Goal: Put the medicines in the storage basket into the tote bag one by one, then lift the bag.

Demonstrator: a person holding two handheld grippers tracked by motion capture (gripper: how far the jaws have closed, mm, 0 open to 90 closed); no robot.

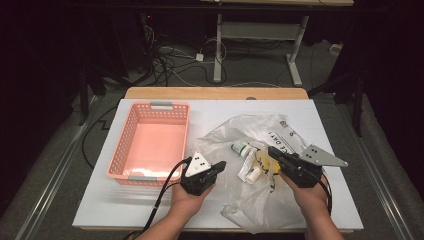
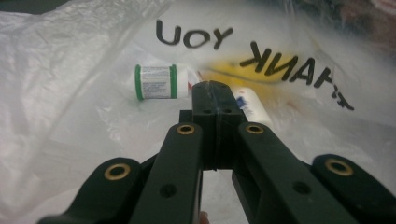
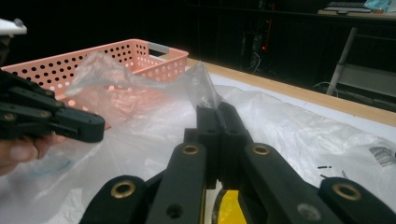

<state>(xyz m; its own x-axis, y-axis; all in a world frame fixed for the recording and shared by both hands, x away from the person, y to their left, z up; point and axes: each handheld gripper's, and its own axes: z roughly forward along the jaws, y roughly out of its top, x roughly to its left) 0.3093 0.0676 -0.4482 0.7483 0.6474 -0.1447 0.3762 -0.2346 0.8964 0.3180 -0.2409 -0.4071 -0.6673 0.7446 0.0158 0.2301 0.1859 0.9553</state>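
I'm holding the clear plastic bag (image 1: 260,150) on the table's right half pinched in my right gripper (image 3: 218,109), left gripper (image 2: 215,88) closed empty, needing to open toward the green-capped bottle (image 2: 156,82) inside.

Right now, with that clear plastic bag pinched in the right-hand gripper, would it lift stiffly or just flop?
Probably flop: the plastic bag is thin, crinkled film, peaked where the right gripper pinches it. It looks light itself, but the green-capped bottle and white tube inside would likely slide and sag downward.
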